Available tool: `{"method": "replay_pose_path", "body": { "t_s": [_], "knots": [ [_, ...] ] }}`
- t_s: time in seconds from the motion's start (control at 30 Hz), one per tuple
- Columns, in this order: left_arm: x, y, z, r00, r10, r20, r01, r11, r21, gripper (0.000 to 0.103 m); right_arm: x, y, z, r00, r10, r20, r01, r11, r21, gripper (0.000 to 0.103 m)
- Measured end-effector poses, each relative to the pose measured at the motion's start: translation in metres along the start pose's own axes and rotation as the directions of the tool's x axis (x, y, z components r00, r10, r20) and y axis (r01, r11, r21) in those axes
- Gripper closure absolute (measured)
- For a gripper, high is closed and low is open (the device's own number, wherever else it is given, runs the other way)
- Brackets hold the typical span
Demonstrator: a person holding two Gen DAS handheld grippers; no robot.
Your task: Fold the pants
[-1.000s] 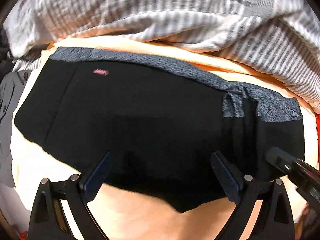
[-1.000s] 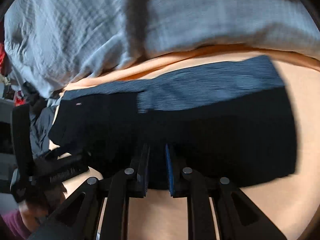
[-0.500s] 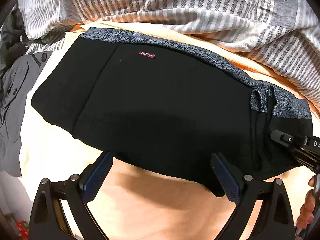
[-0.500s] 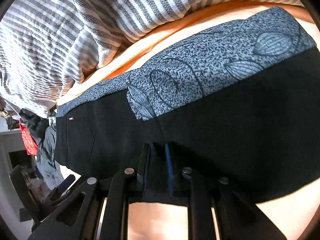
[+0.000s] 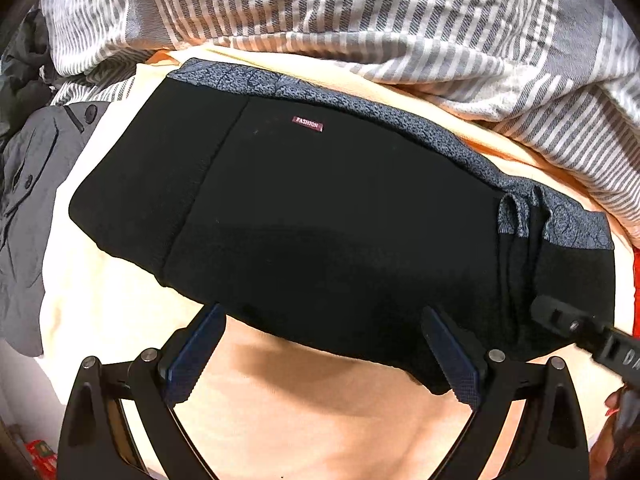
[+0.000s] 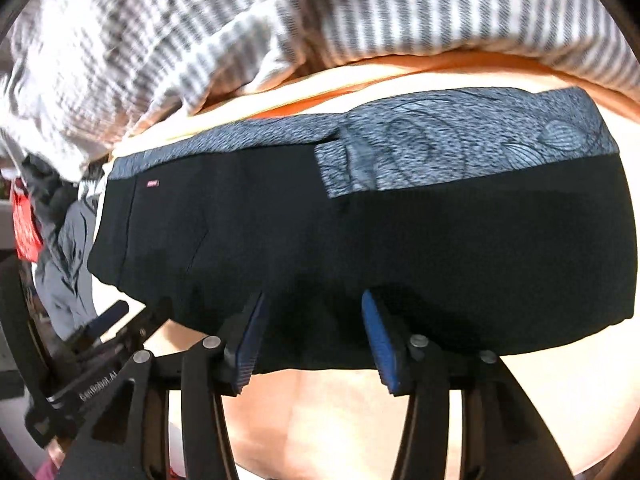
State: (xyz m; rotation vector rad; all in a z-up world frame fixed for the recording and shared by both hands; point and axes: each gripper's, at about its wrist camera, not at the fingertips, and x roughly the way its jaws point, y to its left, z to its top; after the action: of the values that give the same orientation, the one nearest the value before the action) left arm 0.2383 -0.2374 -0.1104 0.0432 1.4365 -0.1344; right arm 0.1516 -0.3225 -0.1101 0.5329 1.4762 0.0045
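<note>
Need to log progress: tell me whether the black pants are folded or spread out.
Folded. The black pants lie as a compact block on the peach sheet, with the patterned trim doubled over in layers at one end.

- A pale peach cotton bedsheet (image 5: 320, 420) covers the bed, warmly lit.
- A rumpled grey-and-white striped blanket (image 5: 400, 20) lies heaped along its far side.
- A crumpled grey buttoned garment (image 5: 28, 200) hangs off the left edge.
</note>
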Motion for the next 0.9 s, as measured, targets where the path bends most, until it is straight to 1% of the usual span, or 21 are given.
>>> {"method": "replay_pose_path", "body": {
  "t_s": [0.17,0.23,0.3,0.33,0.37,0.47,0.5,0.57,0.6,0.67,0.73,0.77,0.9],
  "knots": [
    [0.001,0.008,0.000,1.000,-0.011,-0.003,0.011,1.000,-0.012,0.004,0.011,-0.006,-0.002,1.000,-0.017,-0.022,0.017,1.000,0.011,0.047],
    [-0.001,0.015,-0.002,1.000,-0.018,0.009,0.018,0.999,-0.032,0.004,0.016,-0.007,-0.002,1.000,-0.022,-0.021,0.022,1.000,0.006,0.046],
    [-0.006,0.028,-0.004,0.998,-0.045,0.037,0.048,0.996,-0.072,0.004,0.019,-0.005,-0.003,0.999,-0.028,-0.016,0.028,1.000,-0.006,0.043],
    [-0.011,0.041,-0.006,0.994,-0.083,0.069,0.091,0.989,-0.113,0.004,0.020,-0.003,-0.004,1.000,-0.027,-0.014,0.027,1.000,-0.007,0.041],
    [-0.012,0.048,-0.007,0.991,-0.102,0.086,0.113,0.984,-0.134,0.004,0.020,-0.002,-0.004,1.000,-0.025,-0.012,0.025,1.000,-0.010,0.038],
    [-0.015,0.084,-0.011,0.975,-0.165,0.150,0.196,0.954,-0.227,0.004,0.022,0.002,-0.005,0.999,-0.037,-0.009,0.037,0.999,-0.031,0.034],
    [-0.013,0.096,-0.013,0.967,-0.194,0.162,0.232,0.937,-0.260,0.005,0.023,0.003,-0.005,0.999,-0.041,-0.008,0.041,0.998,-0.041,0.032],
    [-0.003,0.120,-0.018,0.952,-0.254,0.174,0.299,0.894,-0.332,0.013,0.026,0.008,-0.006,0.999,-0.044,-0.005,0.044,0.998,-0.052,0.030],
    [0.004,0.131,-0.019,0.944,-0.279,0.176,0.326,0.872,-0.365,0.013,0.026,0.010,-0.006,0.999,-0.044,-0.003,0.044,0.997,-0.059,0.028],
    [0.013,0.143,-0.021,0.936,-0.296,0.193,0.350,0.849,-0.395,0.013,0.034,0.024,-0.005,0.999,-0.049,0.000,0.049,0.996,-0.073,0.027],
    [0.022,0.151,-0.019,0.924,-0.323,0.206,0.381,0.828,-0.412,0.013,0.036,0.025,-0.005,0.999,-0.051,0.002,0.051,0.995,-0.083,0.026],
    [0.025,0.153,-0.018,0.917,-0.336,0.213,0.396,0.819,-0.414,0.013,0.043,0.035,-0.004,0.999,-0.052,0.002,0.052,0.995,-0.085,0.026],
    [0.033,0.156,-0.010,0.894,-0.377,0.242,0.447,0.793,-0.414,0.013,0.048,0.041,0.000,0.999,-0.044,-0.003,0.043,0.996,-0.076,0.025]
  ]
}}
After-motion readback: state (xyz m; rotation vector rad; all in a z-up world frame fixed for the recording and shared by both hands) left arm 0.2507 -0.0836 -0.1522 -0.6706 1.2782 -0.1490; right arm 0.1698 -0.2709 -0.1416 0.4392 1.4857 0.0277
